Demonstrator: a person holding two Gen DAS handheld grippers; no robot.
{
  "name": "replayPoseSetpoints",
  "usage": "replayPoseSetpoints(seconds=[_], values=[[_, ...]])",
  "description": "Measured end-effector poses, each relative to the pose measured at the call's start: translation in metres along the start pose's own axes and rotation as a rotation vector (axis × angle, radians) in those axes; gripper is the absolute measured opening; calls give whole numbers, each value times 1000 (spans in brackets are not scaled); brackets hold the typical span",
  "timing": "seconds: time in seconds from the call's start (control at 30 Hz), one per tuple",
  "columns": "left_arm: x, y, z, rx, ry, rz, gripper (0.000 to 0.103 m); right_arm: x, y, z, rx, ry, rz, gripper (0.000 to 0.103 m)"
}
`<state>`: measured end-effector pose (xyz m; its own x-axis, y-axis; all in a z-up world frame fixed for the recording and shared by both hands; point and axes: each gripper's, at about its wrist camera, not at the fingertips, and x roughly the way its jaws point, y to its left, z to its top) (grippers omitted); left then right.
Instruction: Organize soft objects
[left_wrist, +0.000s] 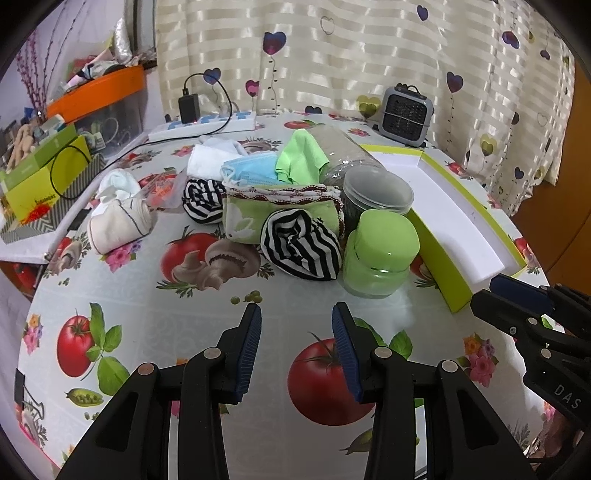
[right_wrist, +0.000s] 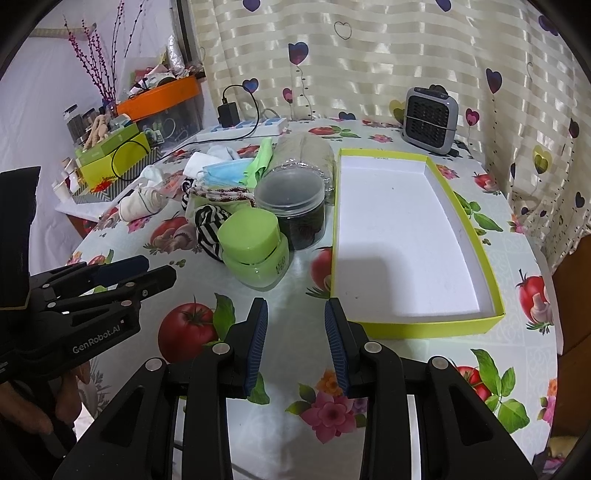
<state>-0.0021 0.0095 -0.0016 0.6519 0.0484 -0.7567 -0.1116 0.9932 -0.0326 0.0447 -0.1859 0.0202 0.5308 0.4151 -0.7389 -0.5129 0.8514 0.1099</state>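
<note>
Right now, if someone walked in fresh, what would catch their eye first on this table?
Probably the yellow-green box, white inside with nothing in it, on the table's right side. Left of it sits a jumble of soft things, with a black-and-white striped bundle beside a green-lidded jar. Both hand-held grippers, left and right, hover open above the tomato-print tablecloth.

Both wrist cams low over table (left_wrist: 207, 306), facing curtain (right_wrist: 369, 55); right cam prob. further right; share centre clutter.

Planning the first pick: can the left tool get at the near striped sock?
Probably yes: the left tool is open, with bare tablecloth between it and the striped sock; the green jar stands close beside.
</note>
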Motion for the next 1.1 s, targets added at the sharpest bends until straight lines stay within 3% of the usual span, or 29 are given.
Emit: replayPoseSetpoints(seconds=[0.1,0.53,0.9,1.1], values=[[2,-1,0,4,-1,-4,39,0,-1,0,1,-7,3,39],[11,4,0,-10,21,16,39,2,-2,1,3,-6,6,39],[16,3,0,-14,29,-34,39,5,-2,1,5,-2,5,39],[19,6,1,-21,30,-17,39,6,-3,2,6,-2,6,39]])
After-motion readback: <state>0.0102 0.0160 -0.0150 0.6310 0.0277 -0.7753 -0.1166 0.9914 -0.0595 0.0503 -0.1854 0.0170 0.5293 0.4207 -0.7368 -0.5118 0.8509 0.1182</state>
